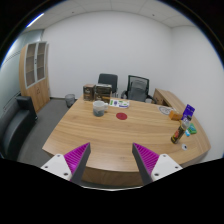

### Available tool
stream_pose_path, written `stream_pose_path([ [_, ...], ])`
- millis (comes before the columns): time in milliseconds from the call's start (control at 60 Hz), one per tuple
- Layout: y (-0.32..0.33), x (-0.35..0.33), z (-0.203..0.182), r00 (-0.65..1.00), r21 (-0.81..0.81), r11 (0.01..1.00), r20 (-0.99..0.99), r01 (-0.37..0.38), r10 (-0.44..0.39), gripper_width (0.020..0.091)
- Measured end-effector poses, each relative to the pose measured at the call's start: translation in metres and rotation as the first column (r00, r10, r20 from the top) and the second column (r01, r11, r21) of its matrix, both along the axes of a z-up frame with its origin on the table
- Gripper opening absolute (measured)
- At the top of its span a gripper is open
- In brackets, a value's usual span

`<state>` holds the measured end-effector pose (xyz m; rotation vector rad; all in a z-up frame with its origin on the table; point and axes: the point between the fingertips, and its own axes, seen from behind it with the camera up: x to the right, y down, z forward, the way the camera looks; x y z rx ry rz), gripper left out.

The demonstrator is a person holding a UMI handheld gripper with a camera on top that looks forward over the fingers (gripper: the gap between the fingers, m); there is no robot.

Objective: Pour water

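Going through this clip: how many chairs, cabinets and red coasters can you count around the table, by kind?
Office chairs beyond the table: 2, one and another
Dark chair nearest the gripper's side: 1
Wooden cabinet: 1
Red coaster on the table: 1
Total: 5
The gripper is open, its jaws around nothing.

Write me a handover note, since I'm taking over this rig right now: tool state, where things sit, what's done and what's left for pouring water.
Tool: open, empty, held above the near edge of the oval wooden table.
Clear glass cup: far beyond the fingers, mid-table, beside the round red coaster.
Orange bottle: among items on the table's right end.
Done: nothing grasped or poured yet.
Left: approach, pick up the water container, pour.
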<state>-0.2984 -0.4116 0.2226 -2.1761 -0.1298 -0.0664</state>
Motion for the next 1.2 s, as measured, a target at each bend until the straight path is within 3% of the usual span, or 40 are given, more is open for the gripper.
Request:
stream_pose_path([
  [100,-0.001,0.021,-0.002,0.999,-0.008,0.999,0.000,0.047,-0.047,0.0857],
  [483,0.026,0.268,-0.073,0.981,-0.019,0.982,0.039,0.189,-0.189,0.0857],
  [733,0.092,0.425,-0.114,0.970,0.039,0.970,0.030,0.238,-0.239,0.0862],
  [867,0.144,0.468,-0.129,0.970,0.069,0.967,-0.017,0.245,-0.244,0.0857],
  [1083,0.218,0.482,-0.139,0.974,0.125,0.968,-0.088,0.217,-0.207,0.0851],
  [1133,0.230,0.482,-0.140,0.976,0.144,0.967,-0.093,0.209,-0.197,0.0806],
  [1200,0.242,0.486,-0.143,0.978,0.162,0.966,-0.083,0.203,-0.192,0.0644],
])
